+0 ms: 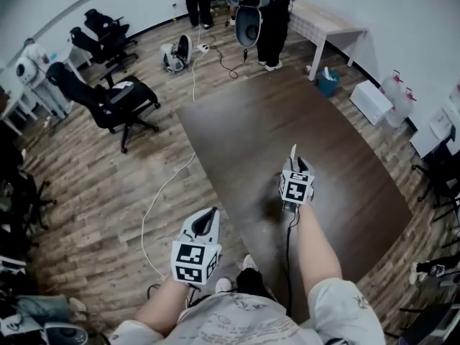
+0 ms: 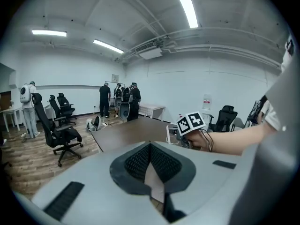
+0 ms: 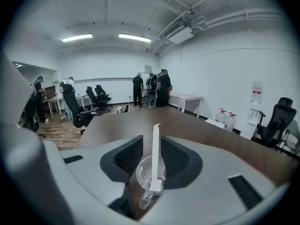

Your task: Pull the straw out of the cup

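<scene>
A small clear cup (image 3: 151,175) with a handle stands on the dark brown table (image 1: 287,113). A white straw (image 3: 155,153) rises upright out of it. My right gripper (image 3: 151,139) is open, with one jaw on each side of the cup and the pads not pressing on it. In the head view the straw (image 1: 293,155) pokes up ahead of the right gripper (image 1: 297,165) near the table's front. My left gripper (image 1: 210,214) hovers over the floor left of the table, shut and empty. In the left gripper view its jaw tips (image 2: 150,145) meet.
Black office chairs (image 1: 108,99) stand on the wooden floor at the left. People stand at the far end beside a white table (image 1: 327,21). A white cable (image 1: 154,207) runs across the floor near the table's left edge. Water bottles (image 1: 397,95) sit at the right wall.
</scene>
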Motion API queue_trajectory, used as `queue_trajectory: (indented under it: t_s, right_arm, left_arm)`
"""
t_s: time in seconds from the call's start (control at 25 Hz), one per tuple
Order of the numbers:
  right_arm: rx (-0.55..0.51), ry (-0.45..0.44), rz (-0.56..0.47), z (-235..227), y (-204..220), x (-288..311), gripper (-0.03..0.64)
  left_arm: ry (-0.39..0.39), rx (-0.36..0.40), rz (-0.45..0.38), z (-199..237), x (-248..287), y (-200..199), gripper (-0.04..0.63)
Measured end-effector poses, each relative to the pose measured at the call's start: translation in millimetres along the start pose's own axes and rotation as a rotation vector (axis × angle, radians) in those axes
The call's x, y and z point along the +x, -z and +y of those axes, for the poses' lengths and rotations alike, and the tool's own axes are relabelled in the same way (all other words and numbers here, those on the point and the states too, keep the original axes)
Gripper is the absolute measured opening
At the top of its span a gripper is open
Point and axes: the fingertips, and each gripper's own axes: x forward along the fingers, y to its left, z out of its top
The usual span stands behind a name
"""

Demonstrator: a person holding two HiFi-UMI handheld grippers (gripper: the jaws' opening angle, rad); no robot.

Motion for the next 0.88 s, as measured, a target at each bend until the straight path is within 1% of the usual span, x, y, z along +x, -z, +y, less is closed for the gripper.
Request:
queue_trajectory:
  t_s: [0.2,0.32,0.44,0.48,0.52,0.56,0.72,0.88]
  right_arm:
    - [0.0,0.013,0.053,-9.1,5.4,31.1,0.121]
    - [0.022,0.0,0.085,-8.7,8.9,41.9,0.121]
    - [0.003,0.022,0.111,-8.7,15.5,48.6,0.119]
    - [-0.009,0.037,0.113,-9.4,17.0,49.3,0.096]
    - [-0.015,0.051,0.111,-10.3,17.3,49.5,0.066]
    - [-0.012,0.059,0.106,-10.9,16.5,49.6,0.058]
    - [0.023,0.045,0.075,-8.5,6.2,46.4,0.055]
    - [-0.001,0.037,-0.012,-1.8,-17.2,25.6,0.055]
  left_arm:
    - [-0.062,0.0,0.023,18.9,-1.3,8.4,0.0]
    - [-0.082,0.009,0.034,24.4,-2.5,13.8,0.0]
    - [-0.093,0.006,0.044,29.6,-1.1,20.6,0.0]
    - [-0.094,0.002,0.046,30.5,-0.6,22.5,0.0]
    - [-0.093,0.0,0.047,30.9,0.0,23.8,0.0]
    - [-0.091,-0.002,0.047,31.1,0.8,24.1,0.0]
    - [-0.074,0.003,0.039,29.4,4.9,18.9,0.0]
    - [-0.058,0.005,0.024,26.7,5.6,15.3,0.0]
